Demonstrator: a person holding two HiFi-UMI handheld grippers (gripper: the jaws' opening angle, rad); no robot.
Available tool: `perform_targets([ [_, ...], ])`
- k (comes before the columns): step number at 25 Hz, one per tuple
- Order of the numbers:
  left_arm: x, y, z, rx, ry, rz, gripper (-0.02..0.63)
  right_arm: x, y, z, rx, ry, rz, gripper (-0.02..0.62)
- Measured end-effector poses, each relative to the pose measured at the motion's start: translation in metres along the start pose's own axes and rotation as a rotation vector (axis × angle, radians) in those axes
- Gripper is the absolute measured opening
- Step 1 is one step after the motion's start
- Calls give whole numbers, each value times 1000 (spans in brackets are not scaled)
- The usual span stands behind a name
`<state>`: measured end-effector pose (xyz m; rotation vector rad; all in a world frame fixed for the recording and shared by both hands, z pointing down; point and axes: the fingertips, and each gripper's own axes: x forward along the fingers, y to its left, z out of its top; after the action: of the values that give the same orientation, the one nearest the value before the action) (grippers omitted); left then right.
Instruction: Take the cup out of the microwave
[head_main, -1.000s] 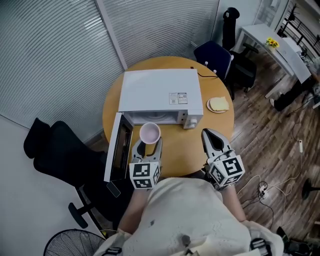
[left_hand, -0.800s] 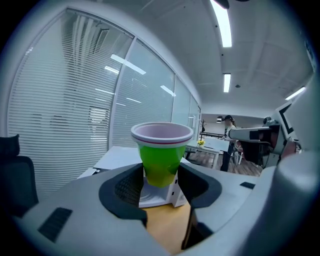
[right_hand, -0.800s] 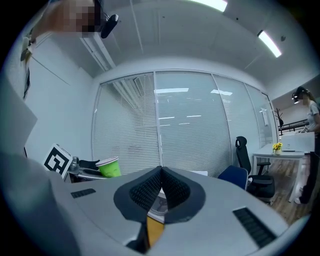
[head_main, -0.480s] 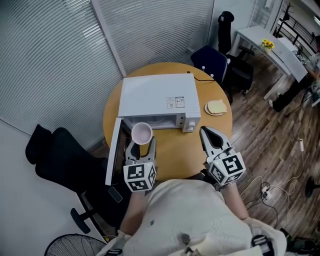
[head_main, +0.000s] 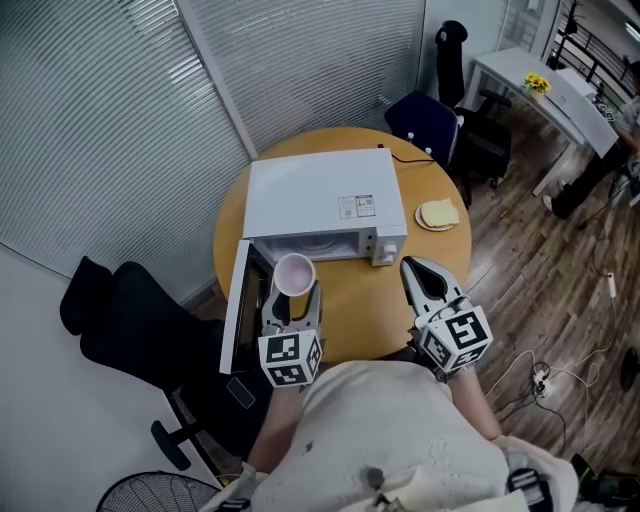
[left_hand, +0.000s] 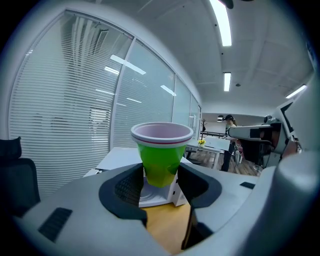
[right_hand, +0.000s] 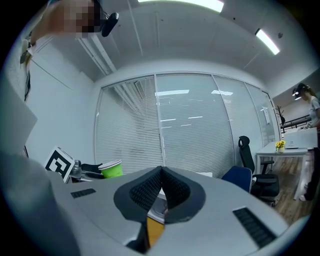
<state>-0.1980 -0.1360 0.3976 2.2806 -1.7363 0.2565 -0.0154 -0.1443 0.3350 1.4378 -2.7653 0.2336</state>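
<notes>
Closest in, the person's pale shirt (head_main: 380, 440) fills the bottom of the head view, with a gripper held out from each side. The left gripper (head_main: 291, 298) has its jaws part-way apart and pressed on the lower sides of the cup (head_main: 295, 273). The left gripper view shows the dark pads (left_hand: 129, 186) against the green wall of the cup (left_hand: 161, 156), which stands upright with its pale pink inside and rim on top. The cup sits outside the microwave (head_main: 320, 200), just in front of its open cavity and beside the swung-out door (head_main: 240, 305). It is held above the near part of the round wooden tabletop (head_main: 370, 300). The right gripper (head_main: 414, 270) hovers over the tabletop to the right of the cup, apart from it. The right gripper view shows its jaws (right_hand: 161, 187) closed together with nothing between them, and the cup (right_hand: 111, 169) off to the left. Past the grippers, the white microwave takes up the middle of the tabletop. A small plate with a slice of bread (head_main: 437, 213) lies just beside its right end. A black office chair (head_main: 140, 330) stands at the left. Beyond the tabletop are a blue chair (head_main: 425, 115), grey window blinds (head_main: 300, 60) and, far right, a white desk with yellow flowers (head_main: 541, 86).
</notes>
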Motion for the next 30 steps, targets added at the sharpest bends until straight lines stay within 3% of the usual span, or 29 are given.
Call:
perform_targets([
  [30,0,-14,-30,16,34,-57,236,-3,10,-20,46,36,17,8],
])
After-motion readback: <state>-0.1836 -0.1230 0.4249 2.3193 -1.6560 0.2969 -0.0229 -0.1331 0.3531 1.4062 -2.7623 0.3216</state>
